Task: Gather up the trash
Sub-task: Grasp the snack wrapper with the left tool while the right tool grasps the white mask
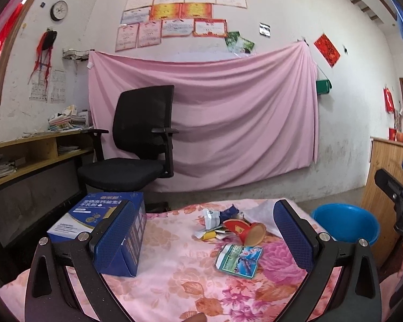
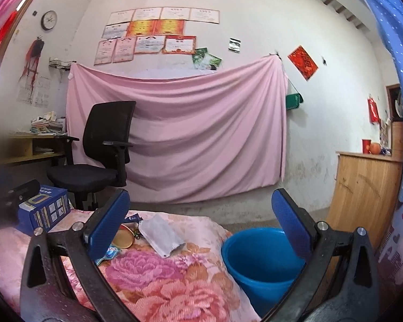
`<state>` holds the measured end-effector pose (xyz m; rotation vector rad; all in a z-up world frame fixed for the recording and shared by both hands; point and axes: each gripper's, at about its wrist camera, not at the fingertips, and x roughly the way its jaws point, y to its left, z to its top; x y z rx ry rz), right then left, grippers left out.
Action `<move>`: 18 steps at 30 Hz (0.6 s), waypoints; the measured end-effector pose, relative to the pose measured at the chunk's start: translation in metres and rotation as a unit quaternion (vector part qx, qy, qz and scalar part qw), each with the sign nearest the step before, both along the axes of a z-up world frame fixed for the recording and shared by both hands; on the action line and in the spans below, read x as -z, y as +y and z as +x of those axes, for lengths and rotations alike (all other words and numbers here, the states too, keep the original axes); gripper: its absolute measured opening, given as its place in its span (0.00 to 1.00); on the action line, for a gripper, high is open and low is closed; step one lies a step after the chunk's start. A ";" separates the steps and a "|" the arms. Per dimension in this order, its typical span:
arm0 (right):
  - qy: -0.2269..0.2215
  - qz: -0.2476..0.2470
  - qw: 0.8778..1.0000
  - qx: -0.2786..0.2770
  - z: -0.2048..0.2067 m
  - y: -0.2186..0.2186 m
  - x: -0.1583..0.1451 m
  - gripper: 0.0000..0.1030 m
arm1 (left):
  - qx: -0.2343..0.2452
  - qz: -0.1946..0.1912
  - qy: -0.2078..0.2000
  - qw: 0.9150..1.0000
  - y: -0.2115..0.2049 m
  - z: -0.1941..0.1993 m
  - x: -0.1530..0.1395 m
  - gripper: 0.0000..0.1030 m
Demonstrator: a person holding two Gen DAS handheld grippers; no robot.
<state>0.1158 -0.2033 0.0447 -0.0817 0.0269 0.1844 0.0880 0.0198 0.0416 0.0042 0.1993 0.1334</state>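
Floral pink blanket (image 1: 174, 276) over the table, pink sheet (image 1: 215, 123) pinned on the wall behind. Trash sits mid-blanket: a tipped red paper cup (image 1: 245, 230), a green snack packet (image 1: 239, 260) just in front of it, crumpled wrappers (image 1: 215, 218) behind. The blue bucket (image 2: 260, 257) sits off the right edge. Left gripper (image 1: 201, 238) and right gripper (image 2: 201, 230) both spread wide, holding nothing. Blue box (image 1: 99, 220) sits on the left.
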 end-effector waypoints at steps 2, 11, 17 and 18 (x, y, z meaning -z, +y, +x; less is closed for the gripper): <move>0.000 -0.005 1.000 -0.008 0.008 0.004 0.003 1.00 | 0.005 0.002 0.013 1.000 0.001 0.012 0.006 0.98; 0.061 -0.046 0.997 -0.033 0.062 0.021 0.023 1.00 | 0.058 -0.022 0.129 0.990 0.010 0.080 0.031 0.98; 0.175 -0.062 0.979 -0.085 0.122 0.034 0.045 1.00 | 0.101 -0.050 0.220 0.969 0.012 0.116 0.057 0.97; 0.192 -0.066 0.975 -0.087 0.131 0.036 0.049 1.00 | 0.109 -0.051 0.235 0.965 0.010 0.121 0.062 0.96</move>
